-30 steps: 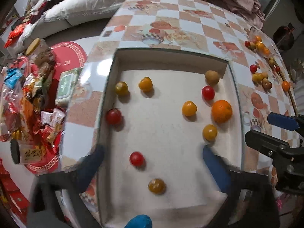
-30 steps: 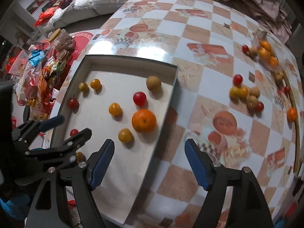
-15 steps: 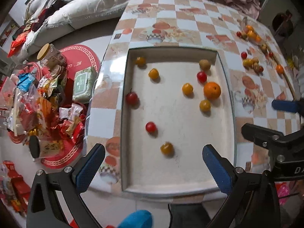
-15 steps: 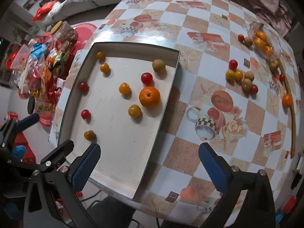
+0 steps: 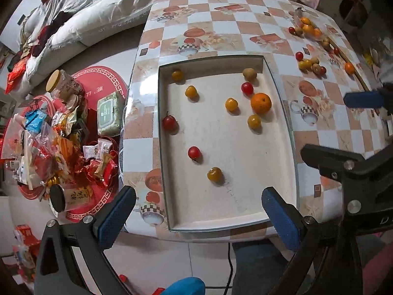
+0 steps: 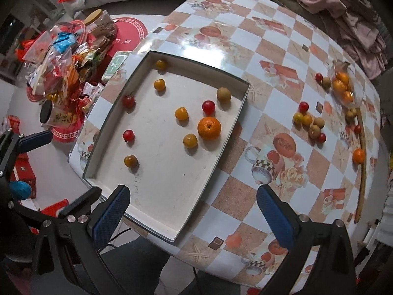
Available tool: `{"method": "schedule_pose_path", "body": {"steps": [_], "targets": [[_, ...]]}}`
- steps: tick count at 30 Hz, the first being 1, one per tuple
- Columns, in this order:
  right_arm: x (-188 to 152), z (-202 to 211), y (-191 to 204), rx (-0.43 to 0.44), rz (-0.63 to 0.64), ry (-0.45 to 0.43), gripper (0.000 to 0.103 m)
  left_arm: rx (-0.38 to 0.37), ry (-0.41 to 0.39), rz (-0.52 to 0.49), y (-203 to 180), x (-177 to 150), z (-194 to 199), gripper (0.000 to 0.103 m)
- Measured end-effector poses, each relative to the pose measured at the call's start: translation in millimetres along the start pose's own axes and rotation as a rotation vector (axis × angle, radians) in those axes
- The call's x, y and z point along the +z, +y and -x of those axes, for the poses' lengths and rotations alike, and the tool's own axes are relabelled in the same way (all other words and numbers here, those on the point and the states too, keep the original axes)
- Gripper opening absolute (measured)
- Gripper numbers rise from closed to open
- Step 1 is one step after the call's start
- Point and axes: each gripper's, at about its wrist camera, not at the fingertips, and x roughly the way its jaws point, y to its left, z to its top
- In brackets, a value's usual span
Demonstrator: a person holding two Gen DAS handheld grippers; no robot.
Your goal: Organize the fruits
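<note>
A white shallow tray [image 5: 282, 113] [image 6: 216, 157] lies on the checkered table and holds an orange [image 5: 261, 103] [image 6: 209, 128], red cherry tomatoes [image 5: 194, 152] [image 6: 128, 135], yellow tomatoes [image 5: 214, 174] [image 6: 130, 160] and a brown fruit [image 5: 249, 73] [image 6: 223, 95]. More small fruits [image 5: 310, 64] [image 6: 309, 124] lie loose on the table to the right of the tray. My left gripper [image 5: 199, 217] is open and empty, held off the tray's near edge. My right gripper [image 6: 194, 217] is open and empty above the tray's near right corner.
A clear bag of oranges [image 6: 342, 87] lies at the table's far right. A wooden stick [image 6: 362, 167] lies along the right edge. Snack packets and jars [image 5: 49, 132] crowd the floor to the left. A sofa with bedding [image 5: 81, 17] stands behind.
Both grippers have pulled back and up from the tray toward the near table edge. The fruits have not moved.
</note>
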Motion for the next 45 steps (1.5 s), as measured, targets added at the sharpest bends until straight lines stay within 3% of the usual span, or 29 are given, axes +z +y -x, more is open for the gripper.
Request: {"method": "schedule_pose_path", "body": {"steps": [45], "targets": [[12, 5, 6, -0.034, 0.037, -0.012, 0.103, -0.026, 0.007, 0.014, 0, 8, 0, 0.103]]}}
